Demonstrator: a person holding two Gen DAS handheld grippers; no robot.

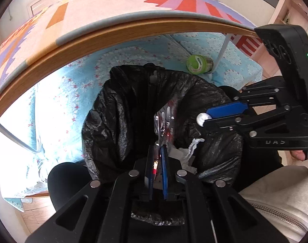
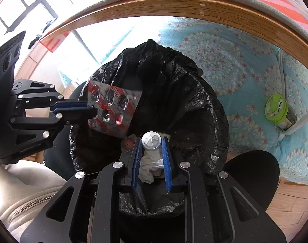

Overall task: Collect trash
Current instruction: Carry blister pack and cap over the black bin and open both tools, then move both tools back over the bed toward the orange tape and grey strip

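Note:
A bin lined with a black bag stands on the floor under the table edge. My left gripper is shut on a red and silver blister pack, seen edge-on in the left wrist view, held over the bin mouth. My right gripper is shut on a small white bottle with a round cap, also over the bin. Crumpled white tissue lies inside the bag.
A wooden table edge with a patterned mat arches above. A green-lidded jar lies on the blue patterned rug by a white table leg. A black round object sits beside the bin.

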